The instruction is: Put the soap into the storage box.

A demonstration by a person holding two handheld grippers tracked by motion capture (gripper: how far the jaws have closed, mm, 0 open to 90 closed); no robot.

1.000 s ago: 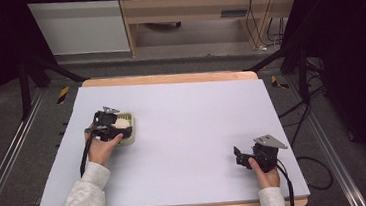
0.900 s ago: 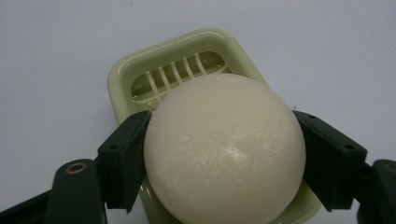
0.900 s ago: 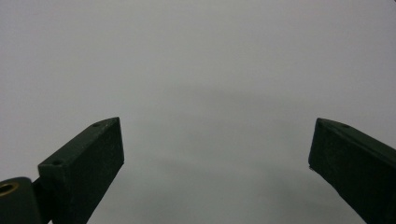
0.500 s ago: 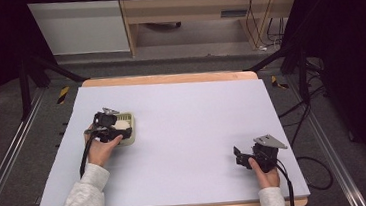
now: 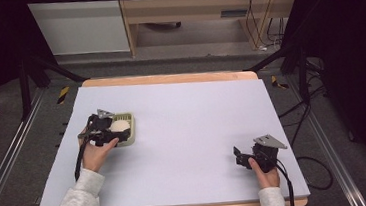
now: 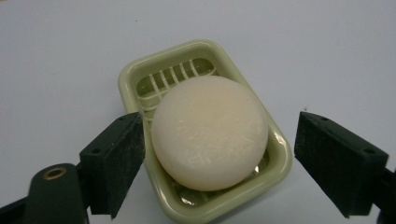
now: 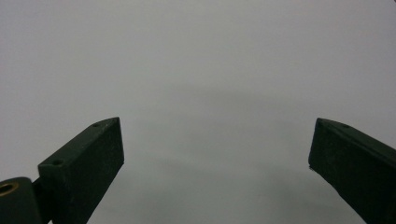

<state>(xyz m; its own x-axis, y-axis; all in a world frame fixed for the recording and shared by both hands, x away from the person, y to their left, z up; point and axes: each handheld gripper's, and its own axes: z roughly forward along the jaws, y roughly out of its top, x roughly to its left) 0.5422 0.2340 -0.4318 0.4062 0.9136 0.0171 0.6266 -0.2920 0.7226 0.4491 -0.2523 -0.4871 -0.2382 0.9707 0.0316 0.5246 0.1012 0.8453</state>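
Tabletop (image 5: pixel 193 132) — soap dish's (image 6: pixel 135 79) long axis runs diagonally.

Both forearms wear light grey fleecy sleeves with ribbed cuffs. Each hand holds a black gripper: the left gripper (image 5: pixel 104 131) and the right gripper (image 5: pixel 248 157) both carry a grey three-cornered plate on top and trail a black cable. Up close, the jaws are flat, matt black blocks with slanted tips, small holes in their faces and a brass-coloured ringed hole near the base.
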